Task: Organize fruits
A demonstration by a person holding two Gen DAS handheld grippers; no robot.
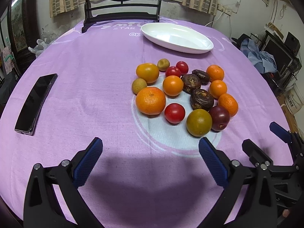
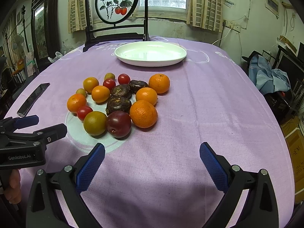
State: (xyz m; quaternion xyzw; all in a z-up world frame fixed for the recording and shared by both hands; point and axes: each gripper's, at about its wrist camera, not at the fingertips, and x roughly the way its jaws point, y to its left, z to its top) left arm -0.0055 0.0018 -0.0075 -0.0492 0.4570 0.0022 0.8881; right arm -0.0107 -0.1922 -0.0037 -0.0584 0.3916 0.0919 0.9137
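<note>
A cluster of fruits lies on the purple tablecloth: several oranges (image 1: 150,100) (image 2: 143,114), red tomatoes (image 1: 174,113) (image 2: 83,112), dark water chestnuts (image 1: 201,99) (image 2: 118,104), a dark red plum (image 1: 219,117) (image 2: 118,123), a green-brown plum (image 1: 199,122) (image 2: 95,123) and small longans (image 1: 139,85). An empty white oval plate (image 1: 177,38) (image 2: 151,54) sits behind them. My left gripper (image 1: 151,150) is open and empty, in front of the cluster. My right gripper (image 2: 152,153) is open and empty, in front and to the right of it.
A black phone (image 1: 36,102) (image 2: 33,98) lies on the left of the table. A framed round persimmon painting (image 2: 115,3) stands at the far edge. The right gripper shows at the left wrist view's right edge (image 1: 266,144). Clutter stands beyond the table's right side.
</note>
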